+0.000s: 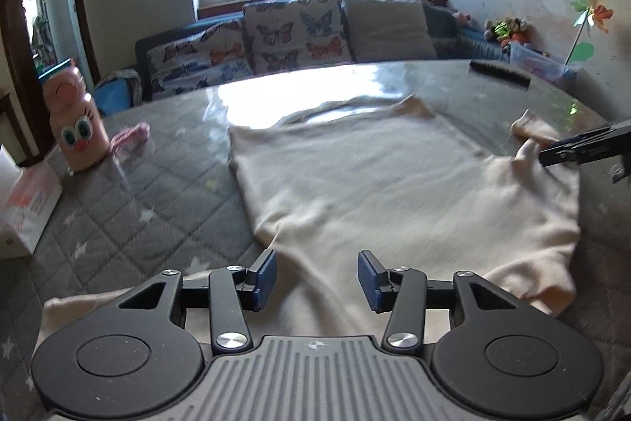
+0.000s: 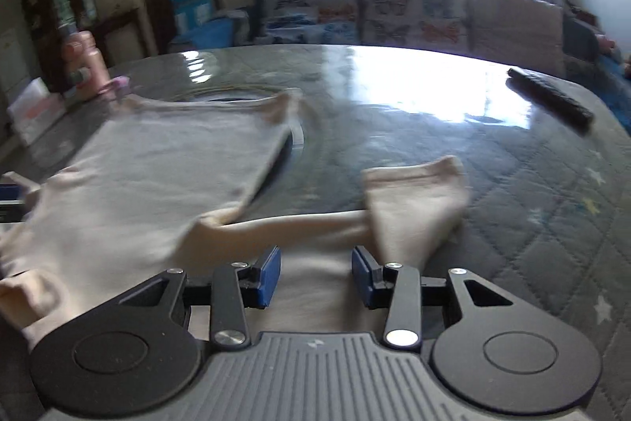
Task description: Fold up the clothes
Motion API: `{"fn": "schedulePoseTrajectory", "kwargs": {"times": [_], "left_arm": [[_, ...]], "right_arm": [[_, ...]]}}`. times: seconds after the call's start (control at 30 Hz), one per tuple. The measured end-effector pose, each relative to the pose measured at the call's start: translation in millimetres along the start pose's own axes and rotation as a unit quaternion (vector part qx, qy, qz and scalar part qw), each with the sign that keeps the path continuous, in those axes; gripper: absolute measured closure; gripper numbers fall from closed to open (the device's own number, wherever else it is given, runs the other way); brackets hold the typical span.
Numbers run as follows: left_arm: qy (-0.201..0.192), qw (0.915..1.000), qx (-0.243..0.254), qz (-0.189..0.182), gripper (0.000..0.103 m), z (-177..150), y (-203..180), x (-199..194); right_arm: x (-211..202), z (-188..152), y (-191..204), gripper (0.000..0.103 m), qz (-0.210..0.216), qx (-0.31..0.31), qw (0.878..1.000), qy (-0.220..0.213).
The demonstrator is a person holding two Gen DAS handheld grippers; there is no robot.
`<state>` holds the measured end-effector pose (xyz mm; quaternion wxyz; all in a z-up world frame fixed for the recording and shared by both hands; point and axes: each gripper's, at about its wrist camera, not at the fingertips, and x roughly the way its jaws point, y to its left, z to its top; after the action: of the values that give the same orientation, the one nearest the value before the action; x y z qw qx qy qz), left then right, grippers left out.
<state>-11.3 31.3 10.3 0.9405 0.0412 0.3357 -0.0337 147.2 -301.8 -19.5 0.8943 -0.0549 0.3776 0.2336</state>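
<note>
A cream long-sleeved top (image 1: 378,184) lies spread on the table, its hem toward the far side. My left gripper (image 1: 317,281) is open, low over the near edge of the top, holding nothing. My right gripper (image 2: 315,277) is open over the top's sleeve (image 2: 414,200), whose cuff end is doubled back on the table. The right gripper also shows at the right edge of the left wrist view (image 1: 583,145), beside the bunched sleeve. The body of the top (image 2: 157,168) lies to the left in the right wrist view.
The table (image 1: 150,200) has a grey quilted star cover under glossy clear plastic. A pink owl bottle (image 1: 77,117), a pink cloth scrap (image 1: 130,137) and a white box (image 1: 27,208) stand at the left. A dark remote (image 1: 499,73) lies at the far right. A butterfly sofa (image 1: 284,34) is behind.
</note>
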Motion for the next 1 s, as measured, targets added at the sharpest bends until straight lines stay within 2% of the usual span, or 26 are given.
{"fn": "schedulePoseTrajectory", "kwargs": {"times": [0.13,0.23,0.43,0.63,0.67,0.73,0.8,1.0], "left_arm": [[-0.01,0.9995,0.017,-0.023,0.05,12,-18,4],[-0.009,0.9986,0.029,-0.044,0.05,18,-36,14],[-0.001,0.9942,0.063,-0.087,0.05,25,-75,29],[0.014,0.9901,0.082,-0.113,0.05,21,-102,39],[0.018,0.9892,0.086,-0.118,0.05,19,-105,40],[0.022,0.9869,0.096,-0.127,0.05,13,-111,39],[0.027,0.9849,0.109,-0.132,0.05,7,-117,39],[0.022,0.9813,0.128,-0.142,0.05,-5,-125,34]], "right_arm": [[-6,-6,-17,0.063,-0.092,0.026,0.995,-0.022],[-10,-15,-30,0.062,-0.131,0.056,0.99,-0.02],[-17,-23,-54,0.061,-0.151,0.092,0.984,-0.033],[-10,-21,-76,0.063,-0.155,0.128,0.979,-0.044],[-9,-21,-77,0.065,-0.154,0.128,0.979,-0.046],[-8,-20,-77,0.077,-0.154,0.127,0.979,-0.05],[-7,-20,-79,0.098,-0.154,0.128,0.978,-0.054],[-26,-21,-78,0.1,-0.172,0.132,0.973,-0.08]]}}
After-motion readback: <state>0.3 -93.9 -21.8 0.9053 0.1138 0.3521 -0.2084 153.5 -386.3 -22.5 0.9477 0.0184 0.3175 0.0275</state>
